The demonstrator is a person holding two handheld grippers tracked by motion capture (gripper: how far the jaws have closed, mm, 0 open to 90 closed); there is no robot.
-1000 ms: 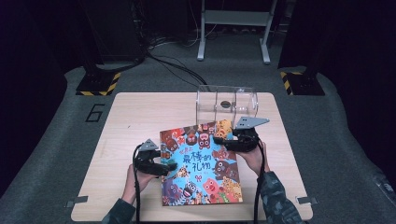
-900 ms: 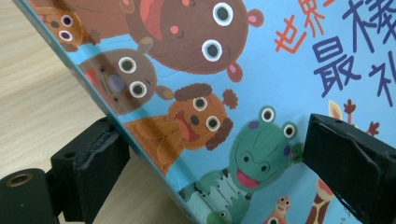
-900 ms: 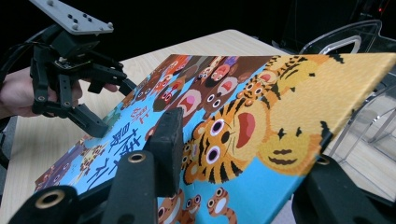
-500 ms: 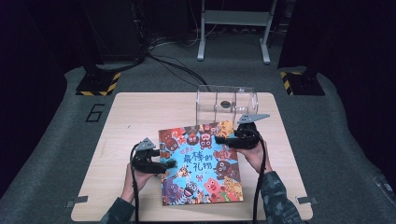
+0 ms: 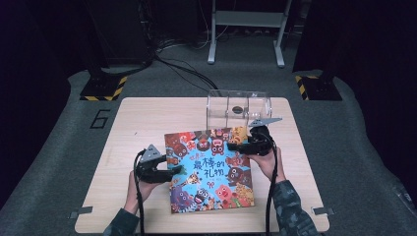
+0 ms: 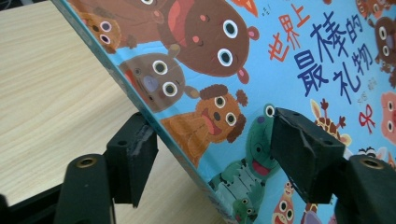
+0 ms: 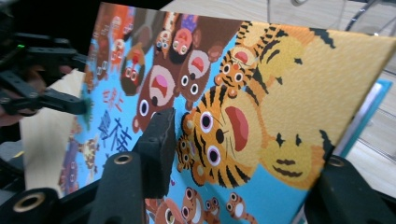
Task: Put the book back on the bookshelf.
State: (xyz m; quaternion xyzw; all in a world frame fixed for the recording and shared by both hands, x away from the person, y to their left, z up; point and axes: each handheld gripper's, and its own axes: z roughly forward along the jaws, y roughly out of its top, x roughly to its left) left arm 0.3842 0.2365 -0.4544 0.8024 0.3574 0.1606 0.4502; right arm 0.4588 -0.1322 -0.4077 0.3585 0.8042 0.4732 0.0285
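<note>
Picture book, bright blue cover, cartoon animals, red-and-blue title

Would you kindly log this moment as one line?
left gripper: closing around book edge | right gripper: opening, book corner between jaws | box: behind

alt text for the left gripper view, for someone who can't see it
A colourful picture book with cartoon animals and Chinese lettering on a blue cover lies between the left gripper's two black jaws, which have just been closing; one sits under its edge, the other over the cover. A light wooden table lies behind.
</note>
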